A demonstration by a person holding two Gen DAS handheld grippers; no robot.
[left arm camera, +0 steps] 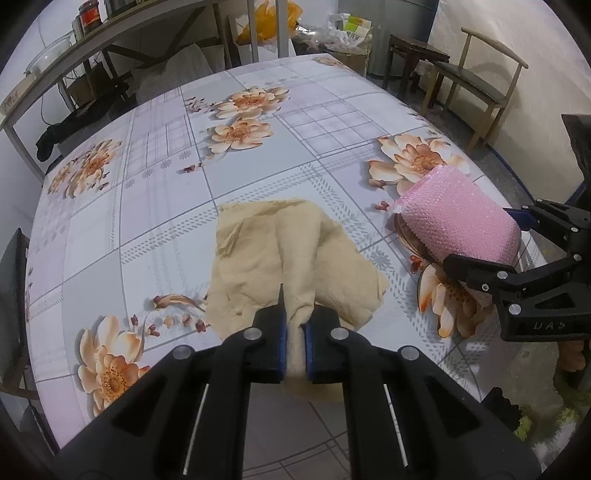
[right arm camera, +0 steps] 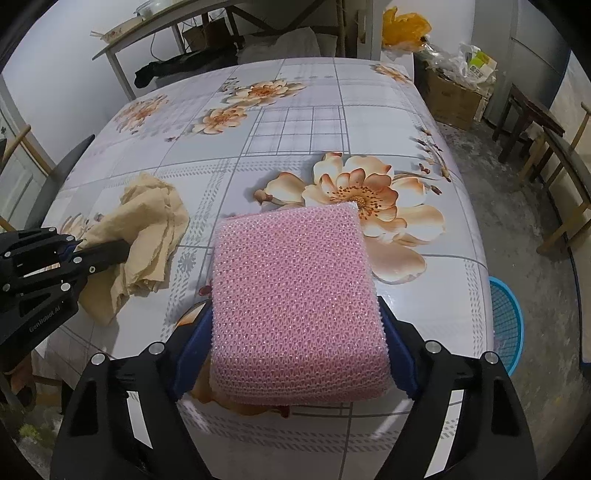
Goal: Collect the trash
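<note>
A crumpled beige paper napkin [left arm camera: 291, 258] lies near the front edge of the flowered table [left arm camera: 162, 206]. My left gripper [left arm camera: 295, 343] is shut on the napkin's near fold; it also shows in the right wrist view [right arm camera: 110, 247], pinching the napkin [right arm camera: 147, 229]. A pink foam-net sleeve [right arm camera: 295, 295] is clamped between the blue pads of my right gripper [right arm camera: 295, 354], just above the table's front right part. In the left wrist view the sleeve [left arm camera: 458, 221] and the right gripper [left arm camera: 491, 247] are at the right.
A blue mesh basket [right arm camera: 506, 317] stands on the floor beside the table's right edge. Wooden chairs [left arm camera: 476, 81] and a dark stool [left arm camera: 413, 55] stand at the far right. A shelf with jars [left arm camera: 88, 22] and boxes with bags [right arm camera: 458, 81] are behind the table.
</note>
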